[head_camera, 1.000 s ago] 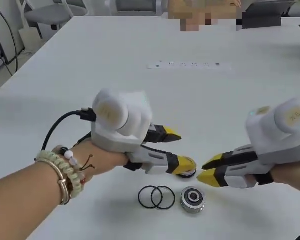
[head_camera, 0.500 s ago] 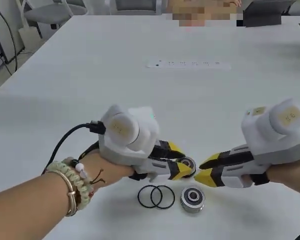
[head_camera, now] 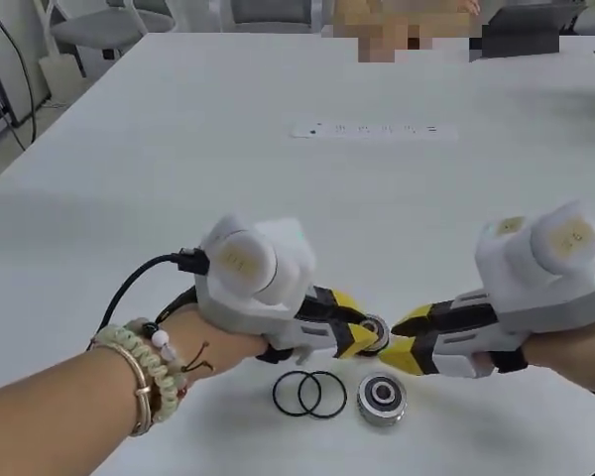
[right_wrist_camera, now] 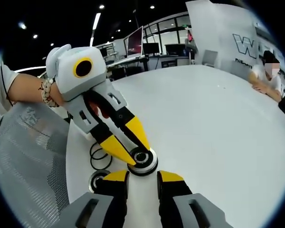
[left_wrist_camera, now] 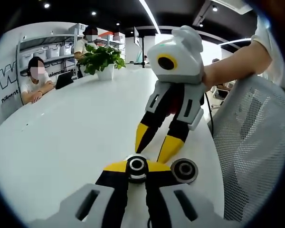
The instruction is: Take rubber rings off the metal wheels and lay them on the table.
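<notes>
Grippers meeting over a white table [head_camera: 278, 149], seen through my headset feed. My left gripper [head_camera: 357, 323] has its yellow-tipped fingers clenched on a small round silver metal wheel [head_camera: 372, 331], low over the table's near edge; I cannot tell whether it touches the surface. My right gripper [head_camera: 405, 338] points at it from the other side, fingers parted and grasping nothing, with the tips just beside the wheel's rim.

In the right gripper view that wheel [right_wrist_camera: 142, 162] shows a bright hub with a dark band round its outside, which I take to be its rubber ring. Two thin black rubber rings [head_camera: 309, 394] lie flat and overlapping on the table just in front of the left gripper, and a second silver metal wheel [head_camera: 382, 396] lies beside them.

I judge the ring to be soft, stretchy and very light, likely to snap back or flick away. The wheel looks stiff, smooth and heavy for its size. The best hold is to pinch the band at the rim's edge and peel it off sideways.
</notes>
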`<state>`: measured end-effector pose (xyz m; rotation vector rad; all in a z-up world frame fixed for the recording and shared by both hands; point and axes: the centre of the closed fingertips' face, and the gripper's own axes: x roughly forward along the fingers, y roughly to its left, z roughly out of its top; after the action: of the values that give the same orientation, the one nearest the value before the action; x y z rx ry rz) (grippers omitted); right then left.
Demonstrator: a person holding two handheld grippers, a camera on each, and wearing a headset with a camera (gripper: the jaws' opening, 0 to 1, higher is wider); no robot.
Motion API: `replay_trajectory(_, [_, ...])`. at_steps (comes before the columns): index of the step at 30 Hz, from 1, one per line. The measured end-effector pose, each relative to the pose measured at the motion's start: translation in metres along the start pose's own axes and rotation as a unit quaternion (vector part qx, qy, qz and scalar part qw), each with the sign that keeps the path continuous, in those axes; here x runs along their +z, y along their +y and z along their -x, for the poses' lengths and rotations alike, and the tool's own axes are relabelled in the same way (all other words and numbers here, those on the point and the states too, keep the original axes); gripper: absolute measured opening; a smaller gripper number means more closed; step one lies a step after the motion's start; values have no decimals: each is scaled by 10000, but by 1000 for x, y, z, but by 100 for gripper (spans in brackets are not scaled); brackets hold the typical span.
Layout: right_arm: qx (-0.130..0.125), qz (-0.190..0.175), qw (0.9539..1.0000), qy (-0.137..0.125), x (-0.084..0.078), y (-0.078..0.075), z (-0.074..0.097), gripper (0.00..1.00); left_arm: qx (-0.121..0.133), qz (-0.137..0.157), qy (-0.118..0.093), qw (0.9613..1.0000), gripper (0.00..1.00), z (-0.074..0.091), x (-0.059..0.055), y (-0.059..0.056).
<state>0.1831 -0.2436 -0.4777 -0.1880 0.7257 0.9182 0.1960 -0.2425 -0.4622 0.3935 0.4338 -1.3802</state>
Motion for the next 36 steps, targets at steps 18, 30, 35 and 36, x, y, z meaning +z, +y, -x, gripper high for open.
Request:
replay_trajectory(18, [-138,457,9986,240,-6,-2,-2,7,69,36,-70,9999,7,2,0,0])
replay_trajectory(30, [-512,501,9961,519,-3,-13,-3,0,76,81,-54,9999,7,4,-1,1])
replay_trajectory(35, [-528,-617,9961,334,-2,-17,1,0,80,47,-23,10000,7,4,-1,1])
replay_trajectory(36, [-475,-977,9938,227,0,-18,1,0,81,46,-14,10000,7,5,-1,1])
